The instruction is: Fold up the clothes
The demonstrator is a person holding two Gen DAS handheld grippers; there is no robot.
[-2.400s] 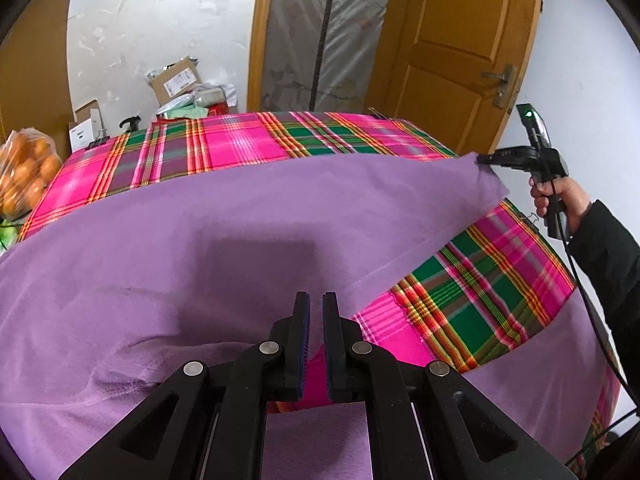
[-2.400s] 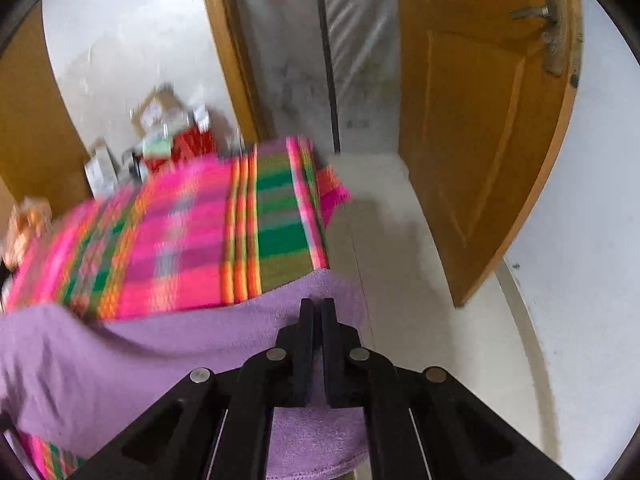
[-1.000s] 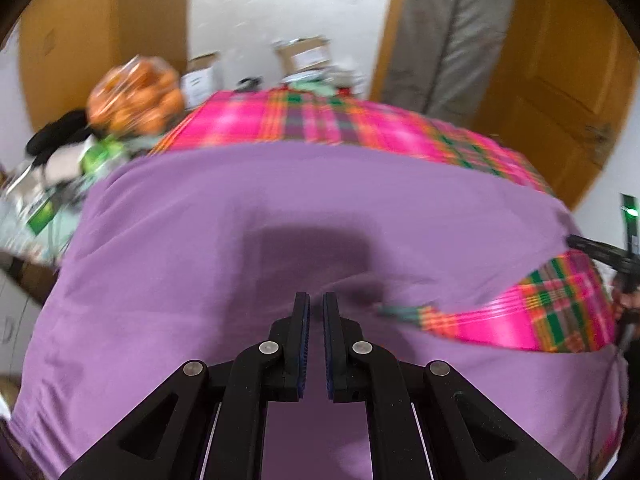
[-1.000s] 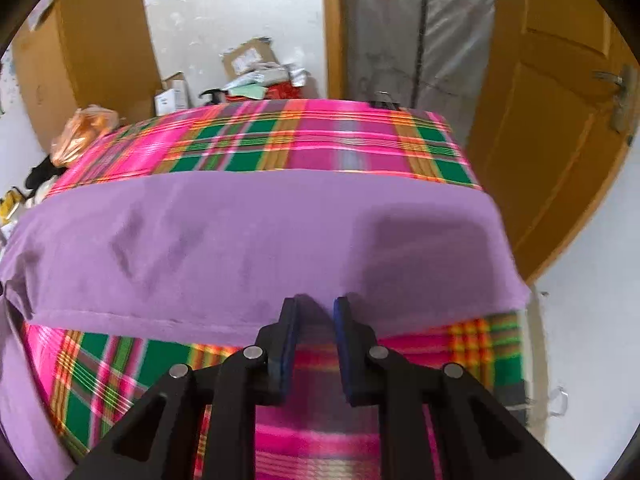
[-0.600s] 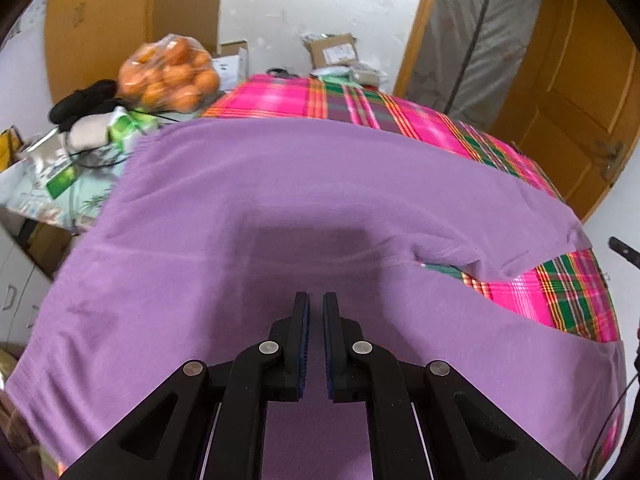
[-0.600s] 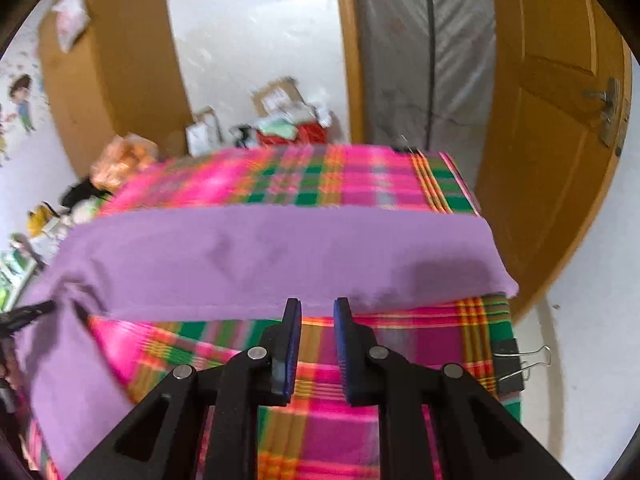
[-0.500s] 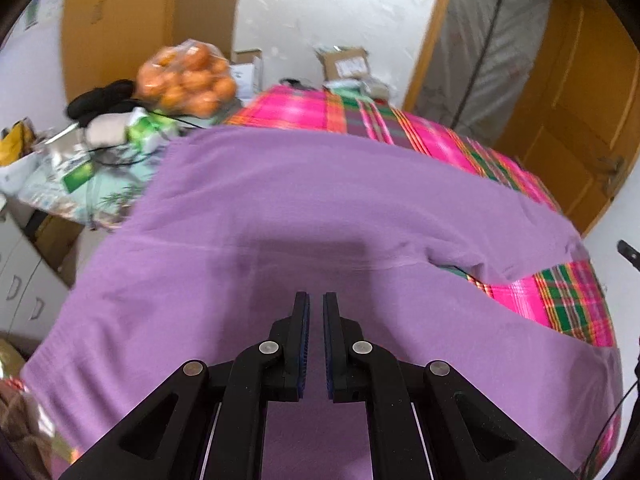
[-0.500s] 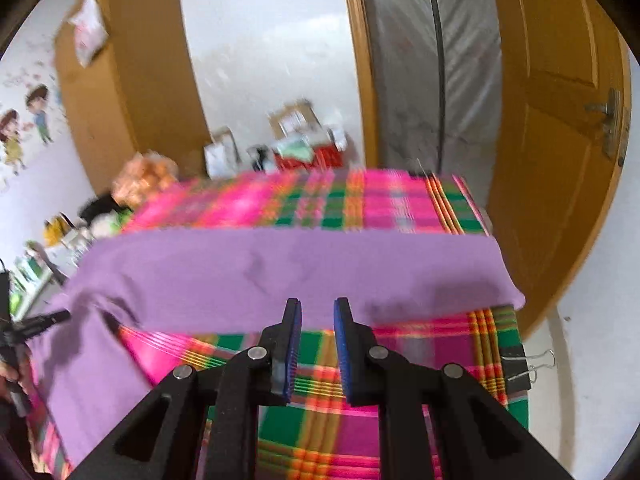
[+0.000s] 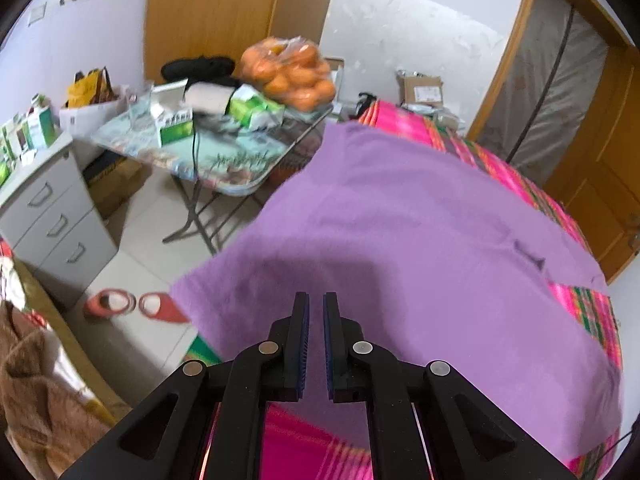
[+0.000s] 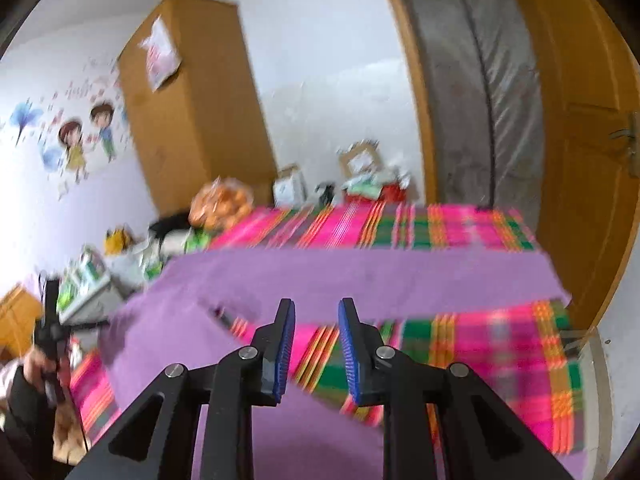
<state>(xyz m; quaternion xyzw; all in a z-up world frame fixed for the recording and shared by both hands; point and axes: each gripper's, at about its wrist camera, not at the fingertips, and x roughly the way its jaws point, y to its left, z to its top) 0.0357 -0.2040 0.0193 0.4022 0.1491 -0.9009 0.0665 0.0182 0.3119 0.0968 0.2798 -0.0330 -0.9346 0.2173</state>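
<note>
Folding continues with the purple garment point(image 9: 420, 248) spread over the plaid-covered desk point(image 10: 472, 340), one band already doubled across its far half. The left gripper point(image 9: 313, 312) has its fingers closed, empty, above the garment's near-left corner. The right gripper point(image 10: 316, 320) is opening, empty. Grip matching near corners; carry them evenly toward the far band.

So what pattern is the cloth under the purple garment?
Pink, green and orange plaid cloth, clearest in the right wrist view.
</note>
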